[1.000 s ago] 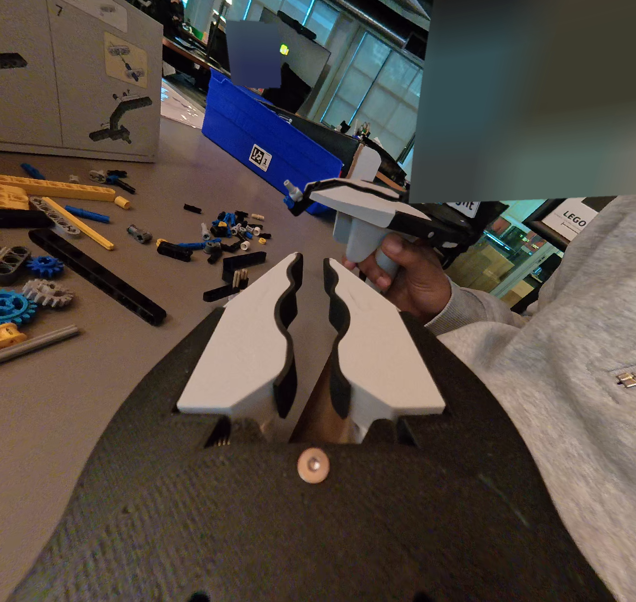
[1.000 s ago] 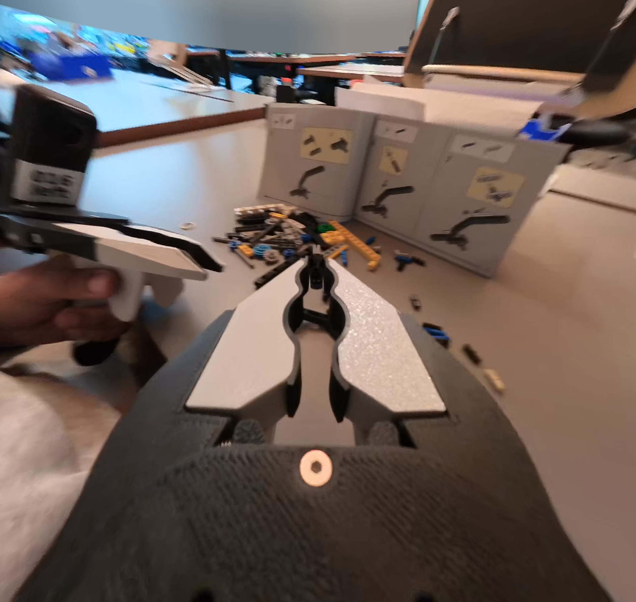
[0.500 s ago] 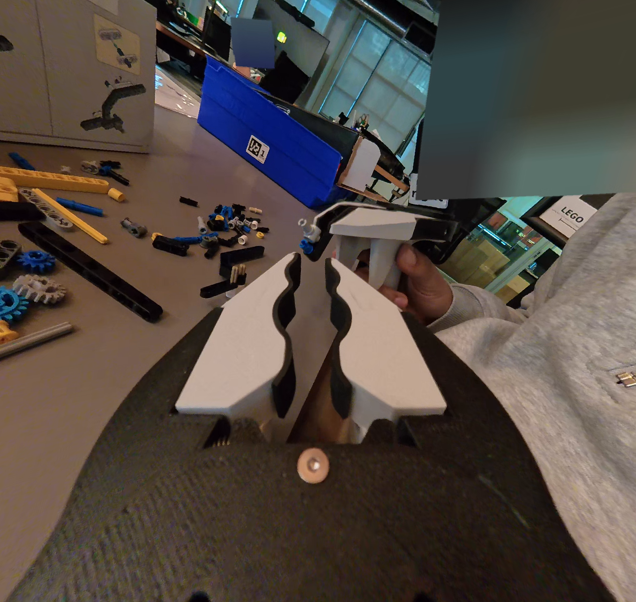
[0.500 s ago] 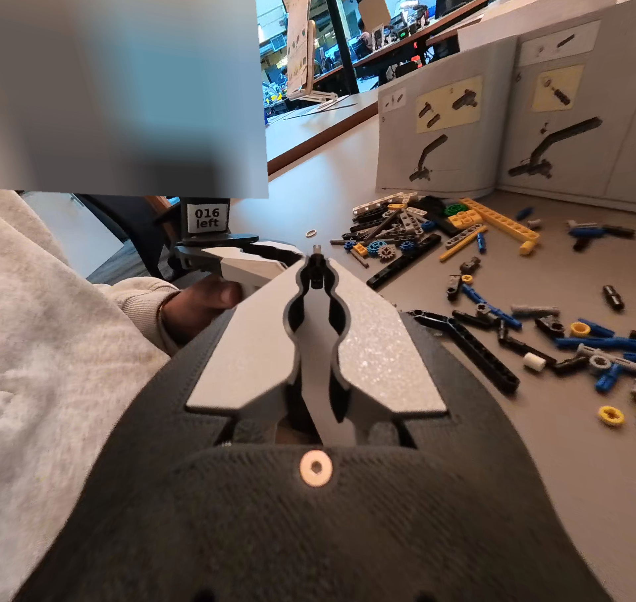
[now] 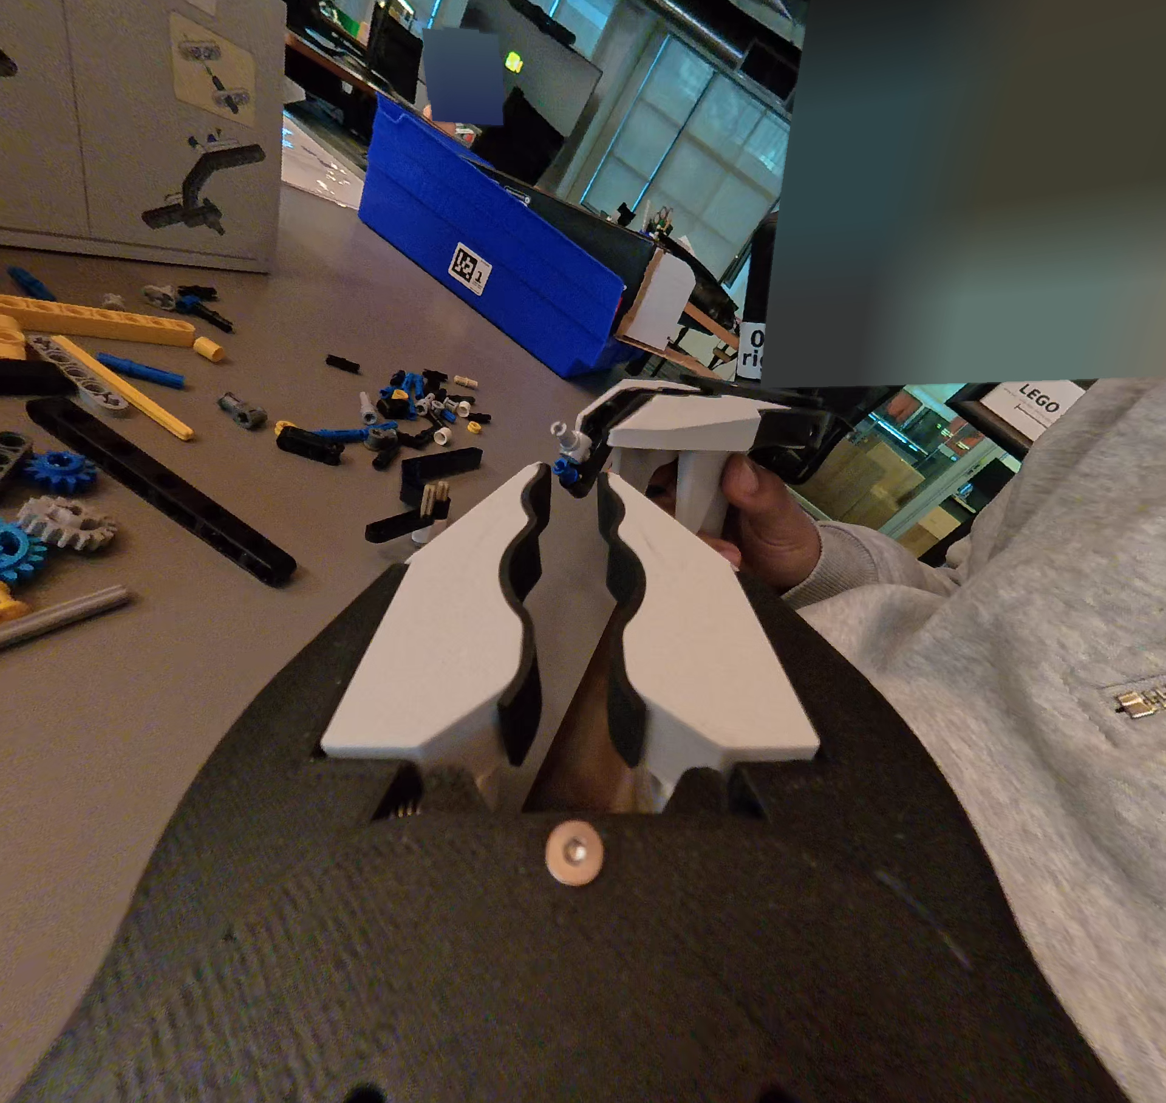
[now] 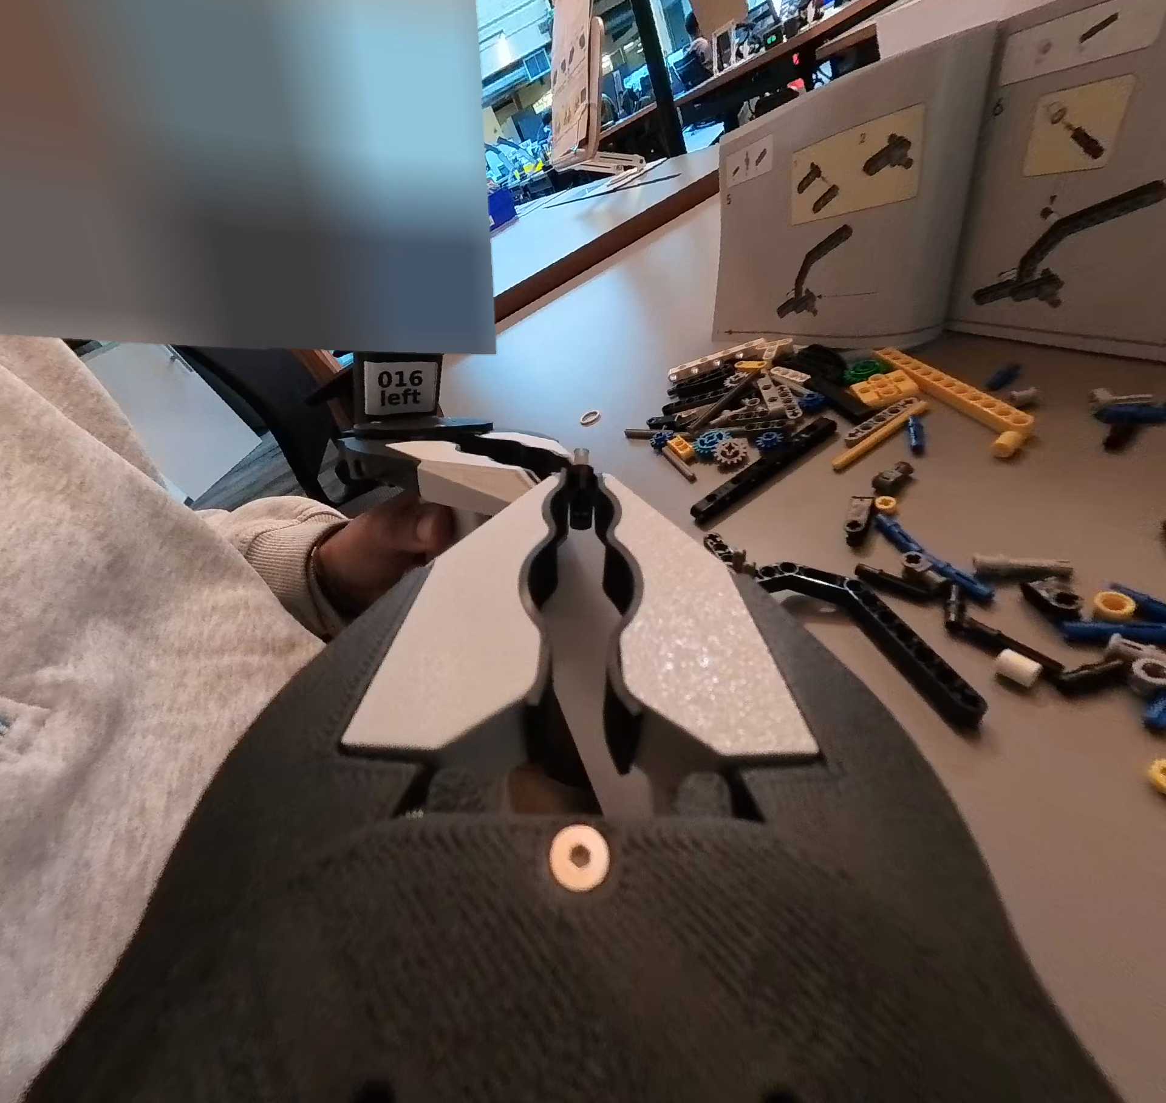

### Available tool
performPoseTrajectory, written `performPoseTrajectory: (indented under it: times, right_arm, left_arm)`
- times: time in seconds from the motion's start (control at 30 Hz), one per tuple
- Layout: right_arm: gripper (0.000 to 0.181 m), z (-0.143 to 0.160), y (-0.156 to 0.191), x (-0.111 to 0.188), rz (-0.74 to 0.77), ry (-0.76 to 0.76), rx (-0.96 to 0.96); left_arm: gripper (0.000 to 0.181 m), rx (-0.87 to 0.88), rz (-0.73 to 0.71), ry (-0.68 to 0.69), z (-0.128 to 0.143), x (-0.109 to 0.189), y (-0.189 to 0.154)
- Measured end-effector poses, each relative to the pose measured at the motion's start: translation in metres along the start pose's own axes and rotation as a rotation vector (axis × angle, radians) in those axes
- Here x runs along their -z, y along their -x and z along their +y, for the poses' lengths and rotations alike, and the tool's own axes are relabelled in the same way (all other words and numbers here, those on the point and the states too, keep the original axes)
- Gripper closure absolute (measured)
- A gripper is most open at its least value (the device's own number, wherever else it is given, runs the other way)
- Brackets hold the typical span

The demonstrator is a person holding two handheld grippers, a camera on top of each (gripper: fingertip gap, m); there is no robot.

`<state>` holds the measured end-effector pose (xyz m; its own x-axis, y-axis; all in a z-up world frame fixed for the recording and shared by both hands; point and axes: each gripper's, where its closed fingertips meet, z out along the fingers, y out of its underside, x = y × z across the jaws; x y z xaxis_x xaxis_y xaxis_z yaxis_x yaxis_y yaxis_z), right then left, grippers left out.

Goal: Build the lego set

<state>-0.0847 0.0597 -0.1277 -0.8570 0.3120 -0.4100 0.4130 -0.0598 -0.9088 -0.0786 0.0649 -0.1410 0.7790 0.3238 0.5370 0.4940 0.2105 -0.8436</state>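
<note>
At twelve o'clock from your spread left gripper (image 5: pixel 571 483), your right gripper (image 6: pixel 580 492) pinches a small pin assembly (image 5: pixel 568 451); judging by this, ease it between the open fingers (image 5: pixel 467 599), then close.

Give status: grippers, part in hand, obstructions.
Left gripper open, empty. Right gripper shut on small black-grey-blue pin assembly, held off the table at left's fingertips. Nothing between them.

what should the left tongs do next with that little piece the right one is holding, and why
Probably ease the left tongs forward and close on the small piece. The right tongs are shut on it, holding it just beyond the left tips, which stand open and empty with the piece roughly in line with their gap. A second grip would let the two work on it together.
</note>
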Motion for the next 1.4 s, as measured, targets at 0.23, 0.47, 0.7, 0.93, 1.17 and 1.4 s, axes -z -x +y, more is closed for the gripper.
performPoseTrajectory:
  times: [0.23,0.47,0.7,0.93,1.17,1.4]
  right_arm:
    - [0.176,0.001,0.001,0.000,-0.004,0.004,0.007]
    - [0.176,0.000,0.001,0.000,-0.005,0.001,0.000]
    - [0.176,0.000,0.000,0.001,-0.006,0.002,-0.007]
    - [0.176,0.001,0.000,0.001,-0.006,0.003,-0.014]
    - [0.176,0.000,-0.001,0.000,-0.019,-0.004,-0.067]
    - [0.177,-0.006,-0.011,0.000,-0.048,-0.088,-0.348]
  left_arm:
    - [0.169,-0.001,-0.001,0.001,0.000,0.000,0.000]
    - [0.168,-0.005,-0.005,0.003,0.001,0.000,0.001]
    - [0.168,-0.009,-0.007,0.005,0.001,-0.001,0.001]
    - [0.168,-0.009,-0.006,0.007,0.001,-0.001,0.001]
    - [0.168,-0.013,-0.003,0.013,0.002,-0.001,0.000]
    - [0.168,-0.024,-0.010,0.016,0.003,-0.001,0.000]
